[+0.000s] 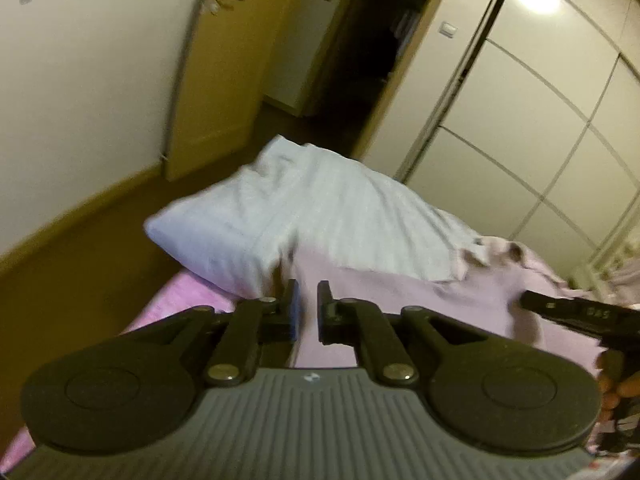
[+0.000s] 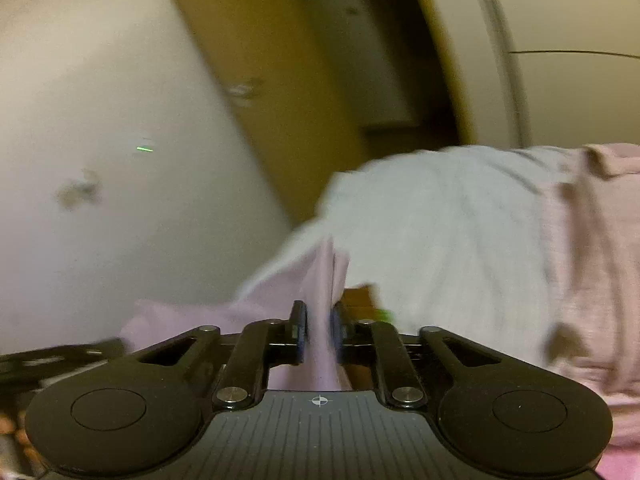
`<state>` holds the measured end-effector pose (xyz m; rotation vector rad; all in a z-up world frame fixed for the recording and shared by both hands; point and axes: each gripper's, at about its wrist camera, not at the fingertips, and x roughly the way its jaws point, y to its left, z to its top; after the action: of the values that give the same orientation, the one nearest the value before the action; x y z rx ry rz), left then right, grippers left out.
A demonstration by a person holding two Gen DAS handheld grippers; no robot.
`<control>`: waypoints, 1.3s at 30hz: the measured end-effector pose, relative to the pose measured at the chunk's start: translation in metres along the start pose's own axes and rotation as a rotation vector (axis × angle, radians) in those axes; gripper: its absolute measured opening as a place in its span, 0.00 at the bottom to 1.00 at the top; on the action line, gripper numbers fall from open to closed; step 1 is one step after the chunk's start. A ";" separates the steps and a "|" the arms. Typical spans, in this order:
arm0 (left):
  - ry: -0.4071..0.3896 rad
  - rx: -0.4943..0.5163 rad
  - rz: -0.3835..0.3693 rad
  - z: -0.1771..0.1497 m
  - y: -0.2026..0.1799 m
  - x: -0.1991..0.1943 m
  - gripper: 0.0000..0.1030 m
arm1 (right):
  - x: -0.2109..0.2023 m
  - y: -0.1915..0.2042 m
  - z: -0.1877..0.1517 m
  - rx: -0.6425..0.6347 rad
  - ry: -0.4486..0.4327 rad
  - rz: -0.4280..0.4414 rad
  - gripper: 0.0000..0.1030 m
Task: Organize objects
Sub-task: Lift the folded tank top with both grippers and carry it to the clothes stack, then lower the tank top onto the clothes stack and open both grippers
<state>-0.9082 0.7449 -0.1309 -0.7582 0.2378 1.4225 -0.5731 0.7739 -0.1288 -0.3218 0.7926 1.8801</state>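
A pale pink garment [image 1: 420, 300] lies spread on the bed, its collar end [image 1: 496, 252] over a white striped pillow [image 1: 320, 216]. My left gripper [image 1: 308, 292] is shut on an edge of the pink garment, the cloth passing between its narrow-set jaws. My right gripper [image 2: 319, 320] is shut on a fold of the same pink garment [image 2: 320, 280] and lifts it in front of the pillow [image 2: 440, 232]. The right gripper's finger also shows in the left wrist view [image 1: 568, 308] at the right edge.
The bed has a pink sheet [image 1: 180, 296]. A wooden door [image 1: 224, 72] stands open by a dark doorway [image 1: 380, 52]. White sliding wardrobe doors [image 1: 540, 120] run along the right. A brown floor [image 1: 80, 264] lies left of the bed.
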 end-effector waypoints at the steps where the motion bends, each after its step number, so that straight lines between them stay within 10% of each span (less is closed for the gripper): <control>1: -0.002 0.005 0.022 0.001 0.001 -0.001 0.06 | 0.002 -0.002 0.000 0.002 -0.018 -0.044 0.17; 7: -0.024 0.076 0.027 -0.003 -0.010 -0.005 0.06 | -0.006 0.008 -0.010 -0.141 -0.113 -0.062 0.18; 17: 0.088 0.172 0.073 -0.042 -0.044 0.042 0.09 | 0.054 0.017 -0.046 -0.291 0.027 -0.104 0.18; 28: 0.005 0.195 0.008 -0.081 -0.071 -0.066 0.09 | -0.084 0.038 -0.087 -0.251 -0.109 -0.088 0.18; 39: 0.085 0.205 0.105 -0.106 -0.081 -0.050 0.18 | -0.054 0.048 -0.126 -0.363 -0.004 -0.161 0.24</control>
<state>-0.8097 0.6438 -0.1546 -0.6450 0.4883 1.4406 -0.6087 0.6407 -0.1756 -0.5905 0.4050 1.8645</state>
